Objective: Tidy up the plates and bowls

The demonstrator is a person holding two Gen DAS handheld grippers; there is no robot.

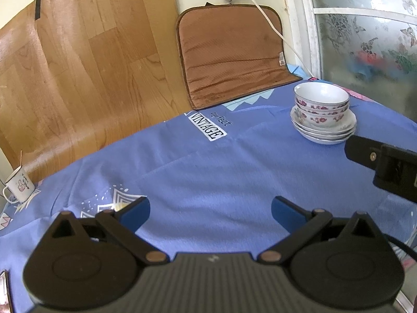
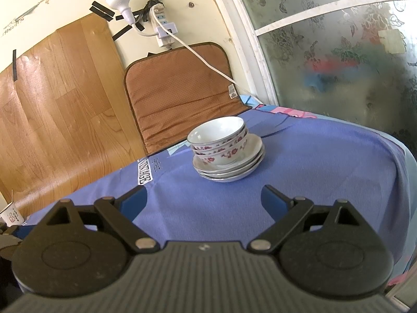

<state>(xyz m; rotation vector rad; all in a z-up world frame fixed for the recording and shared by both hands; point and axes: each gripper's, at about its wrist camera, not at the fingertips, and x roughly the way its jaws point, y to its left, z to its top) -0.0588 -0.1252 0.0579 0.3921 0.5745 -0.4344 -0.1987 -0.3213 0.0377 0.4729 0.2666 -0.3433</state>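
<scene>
Risk sits mostly in the height of the one stack: the bowls (image 2: 219, 140) are nested, three as far as their rims can be counted, on top of the plates (image 2: 229, 168), which are themselves piled several deep, and the whole tower stands on the blue cloth of the bench (image 2: 325, 172) toward its far right part, near the brown mat (image 2: 179, 99) leaning against the wall. In the right wrist view the plates look slightly fanned and not perfectly centred, so a nudge to the top bowl's rim could, I judge, slide the nest sideways or tip it off its base; the soft, wrinkled cloth may add to that if it drags or bunches under the bottom plate. Porcelain rims are smooth, so a shallow pinch could slip. The white cable (image 2: 198, 54) hanging from the wall socket passes just behind the stack and might snag a reach from that side. The top bowl appears empty; whatever lies in the lower ones is hidden. The left tongs (image 1: 210, 214) are spread wide with nothing between them, hovering over bare cloth on the near side, well apart from the stack. The right tongs (image 2: 204, 203) are likewise spread and empty, pointed straight at the stack, which sits ahead of their tips. A small mug (image 1: 19, 186) stands at the far left, away from everything else.
</scene>
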